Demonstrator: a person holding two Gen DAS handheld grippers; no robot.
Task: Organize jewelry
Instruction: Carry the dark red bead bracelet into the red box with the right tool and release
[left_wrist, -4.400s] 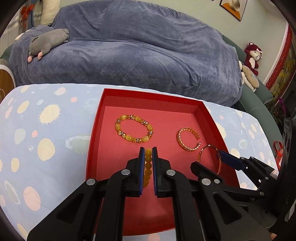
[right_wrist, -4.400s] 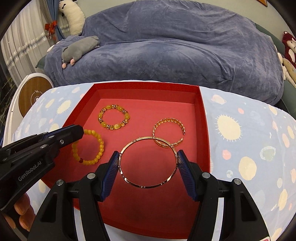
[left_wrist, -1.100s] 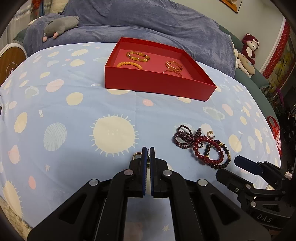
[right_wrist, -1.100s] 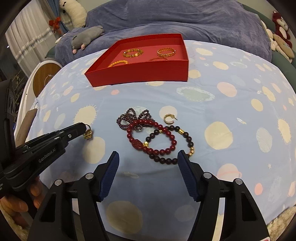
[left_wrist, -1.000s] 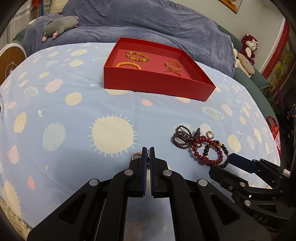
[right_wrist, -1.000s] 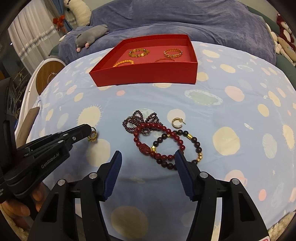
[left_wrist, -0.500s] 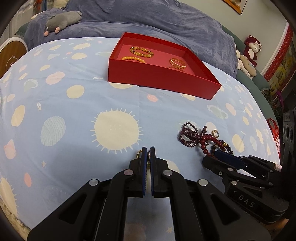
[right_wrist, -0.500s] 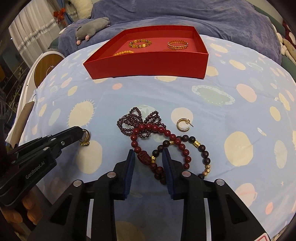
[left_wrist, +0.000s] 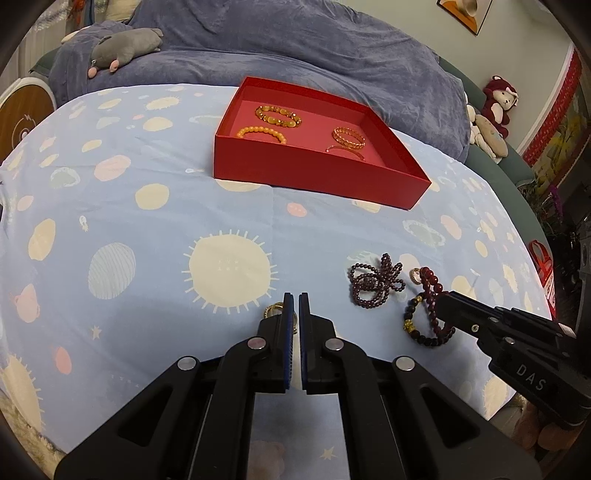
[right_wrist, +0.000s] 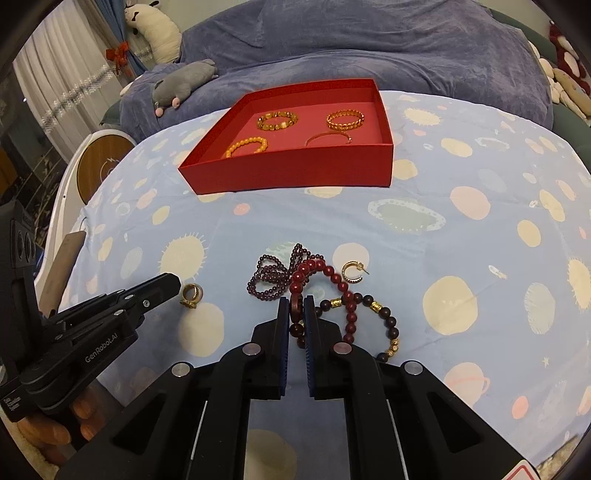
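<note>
I am clamping the right hand-held gripper (right_wrist: 296, 308) on the red bead bracelet (right_wrist: 314, 271), its jaws having just been closing until the pads are now pinching the large carved bead. The rest of that loop is trailing ahead of the tips, lying over the purple bead strand (right_wrist: 271, 278) and crossing the dark bead bracelet (right_wrist: 384, 317) just to the right. A small gold hoop earring (right_wrist: 351, 272) is sitting ahead and to the right of the tips, close to the red beads.

The left hand-held gripper (left_wrist: 294, 306) is fully closed with a gold ring (right_wrist: 191, 294) right at its tips — from the left wrist view I cannot tell whether the ring is actually pinched or only lying against the left finger. The red box (right_wrist: 295, 173) is standing well ahead of both grippers on the spotted blue cloth (right_wrist: 461, 240), already holding four gold and amber bracelets.

To do this lift well, I am thinking I should raise the right gripper slowly and straight up, watching whether the purple strand or the dark bracelet is coming along with it. If either is snagging, a small shake or a sideways drag away from the pile should be freeing it. I judge the grip on one bead to be narrow — the loop may swing, so I am planning a steady carry toward the box.
</note>
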